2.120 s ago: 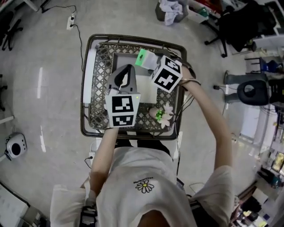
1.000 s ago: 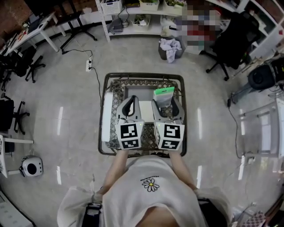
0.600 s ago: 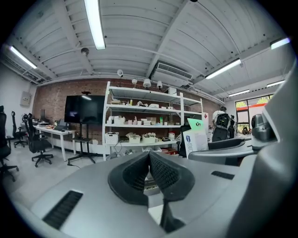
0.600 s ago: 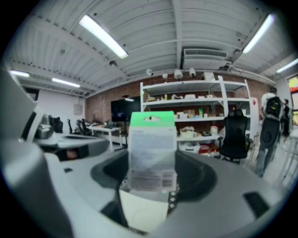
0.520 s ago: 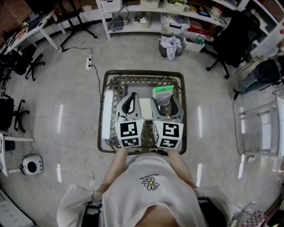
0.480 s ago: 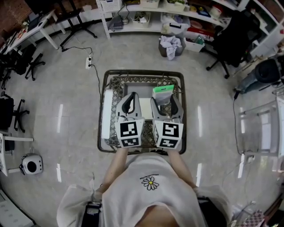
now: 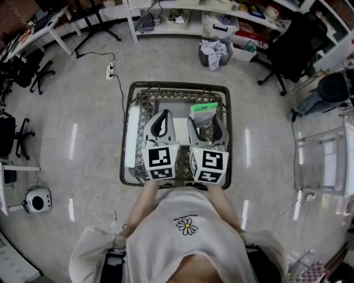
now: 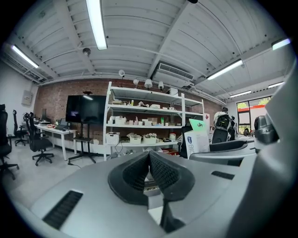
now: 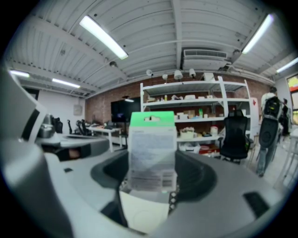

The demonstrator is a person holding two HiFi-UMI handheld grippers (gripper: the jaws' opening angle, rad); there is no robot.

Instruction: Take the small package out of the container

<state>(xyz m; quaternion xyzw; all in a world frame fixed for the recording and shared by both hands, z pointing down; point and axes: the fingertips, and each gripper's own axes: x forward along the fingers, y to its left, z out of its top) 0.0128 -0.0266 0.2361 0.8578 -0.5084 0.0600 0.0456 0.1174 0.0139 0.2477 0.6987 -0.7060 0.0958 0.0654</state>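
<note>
The small package (image 7: 203,114), clear with a green header, stands upright between the jaws of my right gripper (image 7: 205,124), above the right half of the woven basket (image 7: 141,108). In the right gripper view the package (image 9: 152,149) fills the middle and my right gripper (image 9: 152,180) is shut on its lower part. My left gripper (image 7: 161,118) hovers beside it over the basket's left half. In the left gripper view my left gripper (image 8: 149,170) is shut, its ribbed pads meeting with nothing between them. A white box (image 7: 171,106) lies in the basket under both grippers.
The basket sits on a dark-framed table (image 7: 127,182), with a long white object (image 7: 130,136) along its left side. Around it are a power strip (image 7: 111,69) on the floor, shelves (image 7: 182,14), a bin of cloth (image 7: 213,54), office chairs (image 7: 287,41) and a glass table (image 7: 326,166).
My right gripper has drawn back from the basket's far right with the package and now stands level beside the left gripper. Over the last second both grippers hardly moved.
</note>
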